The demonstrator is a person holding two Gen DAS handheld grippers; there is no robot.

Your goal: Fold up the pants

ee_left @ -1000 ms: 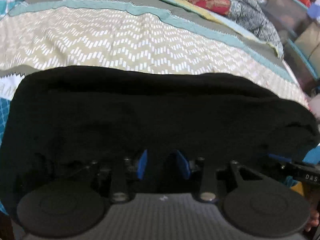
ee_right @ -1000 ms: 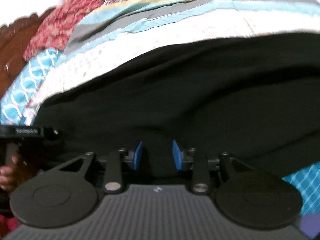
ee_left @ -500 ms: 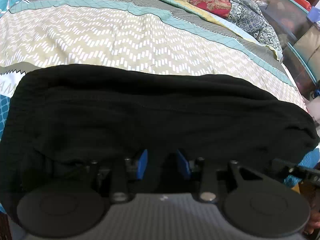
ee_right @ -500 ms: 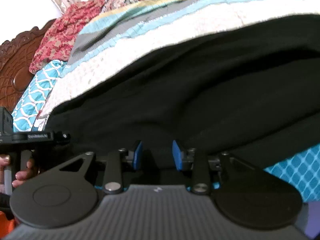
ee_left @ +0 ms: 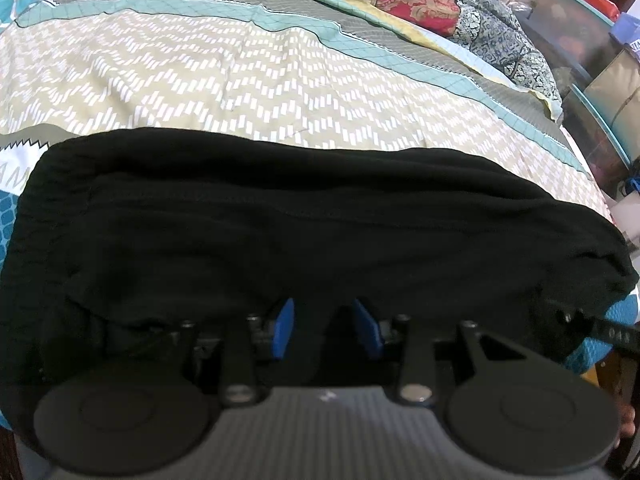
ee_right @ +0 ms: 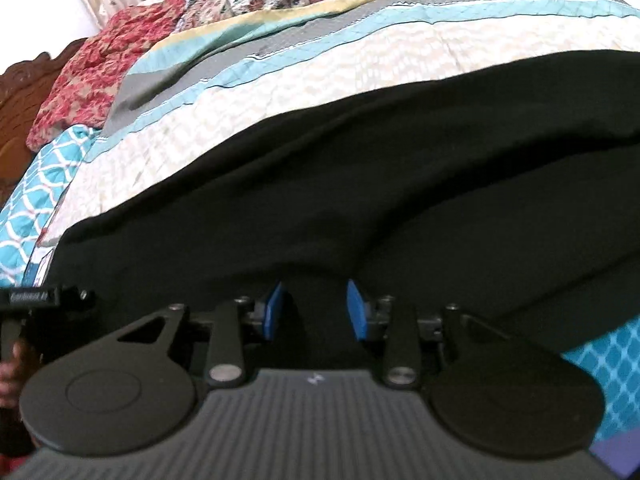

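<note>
The black pants (ee_left: 304, 232) are lying folded on the patterned bedspread (ee_left: 240, 92), spreading ahead of both grippers. The left gripper (ee_left: 325, 330) and right gripper (ee_right: 316, 310) are each showing blue pads parted around dark cloth — whether they are actually pinching it is impossible to tell. Fingertips are vanishing into black folds — the pants' near edge is hidden.

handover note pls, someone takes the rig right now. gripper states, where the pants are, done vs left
Left gripper: black pants fabric between its blue pads, near edge; whether it is pinched is hard to tell.
Right gripper: same, fabric between its pads at the near edge.
Pants: lying across the patterned bedspread in a wide folded band.
Done: at least one fold seems laid.
Left: probably fold again and smooth it flat.
</note>
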